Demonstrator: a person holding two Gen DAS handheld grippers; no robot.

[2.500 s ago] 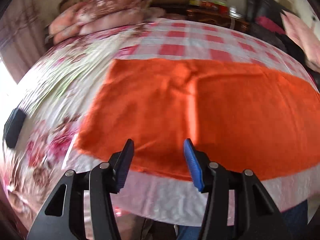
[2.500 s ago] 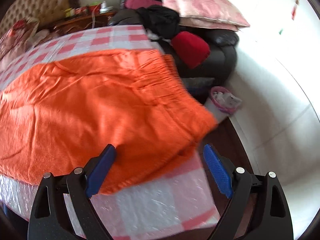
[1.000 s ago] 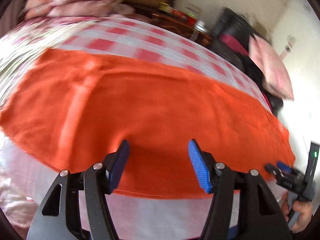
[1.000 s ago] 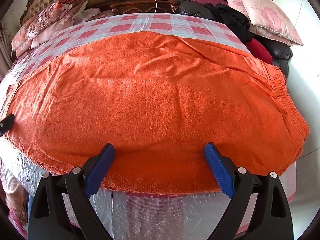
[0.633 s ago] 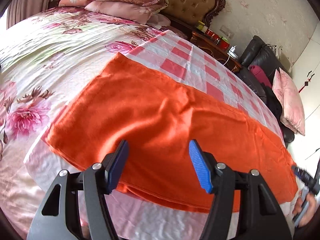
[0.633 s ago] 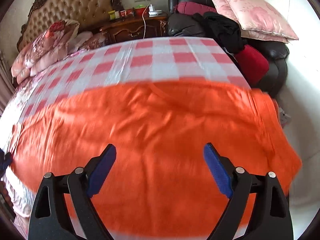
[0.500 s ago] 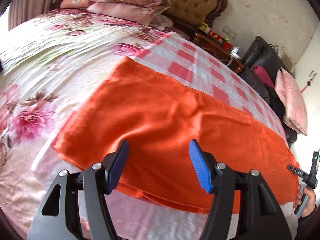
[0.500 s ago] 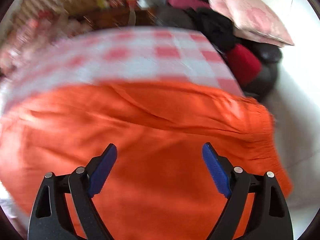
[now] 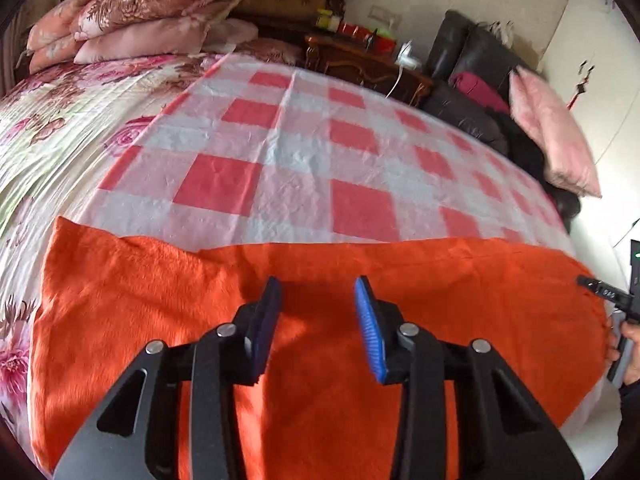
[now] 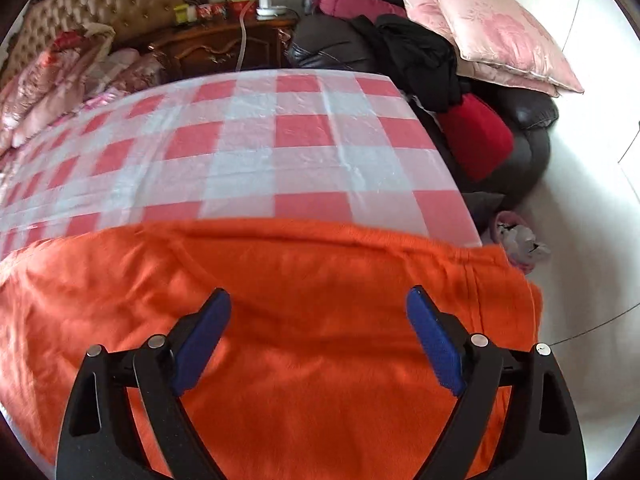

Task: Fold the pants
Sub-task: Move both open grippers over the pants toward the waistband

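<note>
The orange pants [image 9: 132, 300] lie flat along the near edge of the bed, on a red and white checked sheet [image 9: 304, 168]. My left gripper [image 9: 316, 296] is open and empty, hovering over the middle of the pants. In the right wrist view the pants [image 10: 320, 272] spread across the frame, with the waistband end at the right by the bed's edge. My right gripper [image 10: 318, 308] is wide open and empty above them. It also shows at the far right of the left wrist view [image 9: 600, 290].
Floral pillows [image 9: 132, 12] and a tufted headboard [image 10: 92, 4] stand at the bed's head. A wooden nightstand [image 10: 224, 44] and a black sofa with pink cushions [image 10: 492, 28] and dark clothes line the far side. A small bin [image 10: 516, 240] sits on the floor at the right.
Both grippers have moved in over the pants and tilted up, so more checked sheet shows beyond the orange cloth. Both stay open and empty.
</note>
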